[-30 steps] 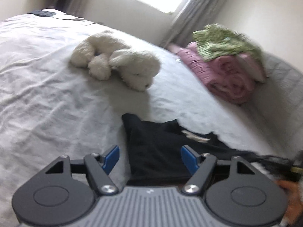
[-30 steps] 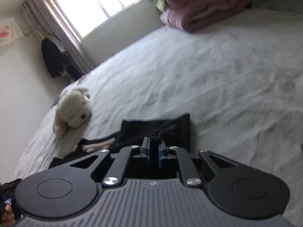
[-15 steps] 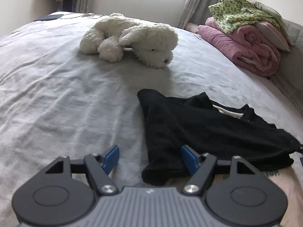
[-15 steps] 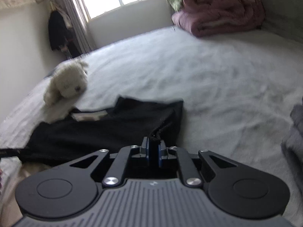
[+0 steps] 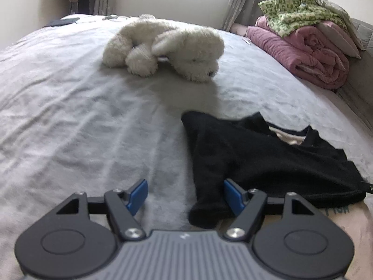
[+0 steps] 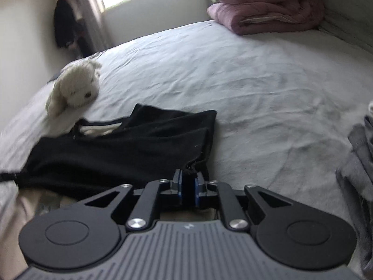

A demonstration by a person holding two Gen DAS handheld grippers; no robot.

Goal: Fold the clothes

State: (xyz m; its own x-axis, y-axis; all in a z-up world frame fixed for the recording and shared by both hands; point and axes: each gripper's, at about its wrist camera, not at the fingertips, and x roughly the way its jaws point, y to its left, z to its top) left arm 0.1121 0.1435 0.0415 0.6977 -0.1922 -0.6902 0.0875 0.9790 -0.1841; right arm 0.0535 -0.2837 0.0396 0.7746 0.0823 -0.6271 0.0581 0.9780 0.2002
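While the white stuffed dog [image 5: 172,46] lies far back on the grey bed sheet [image 5: 70,116], your left gripper [image 5: 185,194] hangs spread wide, one corner of the black garment [image 5: 256,158] lying loose between its blue pads [image 5: 137,194]. The garment sprawls on the sheet near you. Your right gripper [image 6: 187,186] is easing apart, the garment's edge between its pads, though you cannot tell whether they press it; pink blankets [image 6: 268,4] sit beyond.
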